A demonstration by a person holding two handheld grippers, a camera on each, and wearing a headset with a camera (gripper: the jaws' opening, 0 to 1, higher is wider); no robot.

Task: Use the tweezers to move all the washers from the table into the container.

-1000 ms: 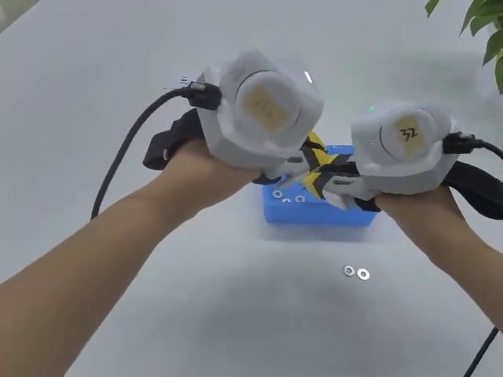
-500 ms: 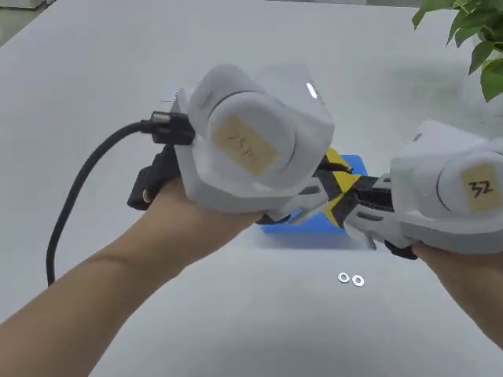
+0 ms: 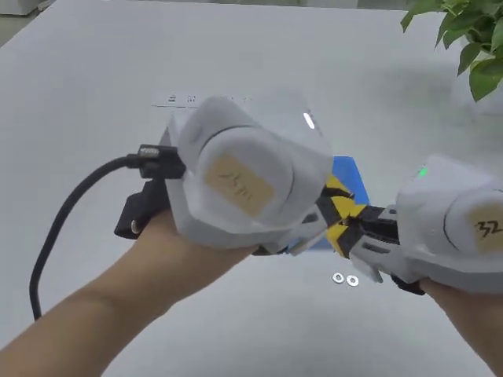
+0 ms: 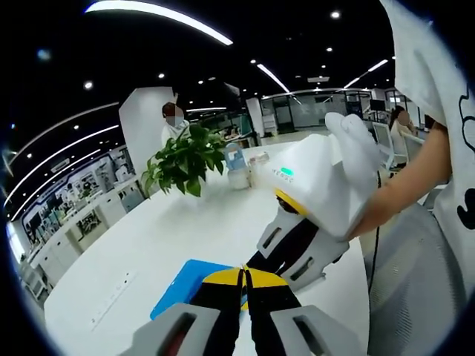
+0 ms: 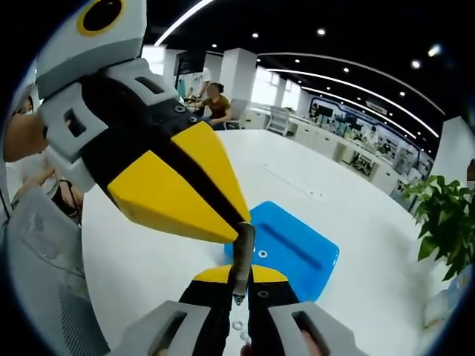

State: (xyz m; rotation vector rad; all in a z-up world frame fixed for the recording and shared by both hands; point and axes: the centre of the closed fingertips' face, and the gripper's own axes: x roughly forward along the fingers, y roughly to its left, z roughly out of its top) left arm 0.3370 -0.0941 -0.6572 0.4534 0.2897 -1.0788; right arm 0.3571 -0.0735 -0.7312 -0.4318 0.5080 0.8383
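2 washers (image 3: 345, 280) in front of container (image 3: 343, 168)

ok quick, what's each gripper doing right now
Left hand-held gripper: shut, tips at the tweezers' far end.
Right hand-held gripper: shut on the tweezers.

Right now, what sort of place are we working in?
Probably an open-plan office or lab: a long white table, ceiling light strips, rows of workstations behind, and a potted plant.
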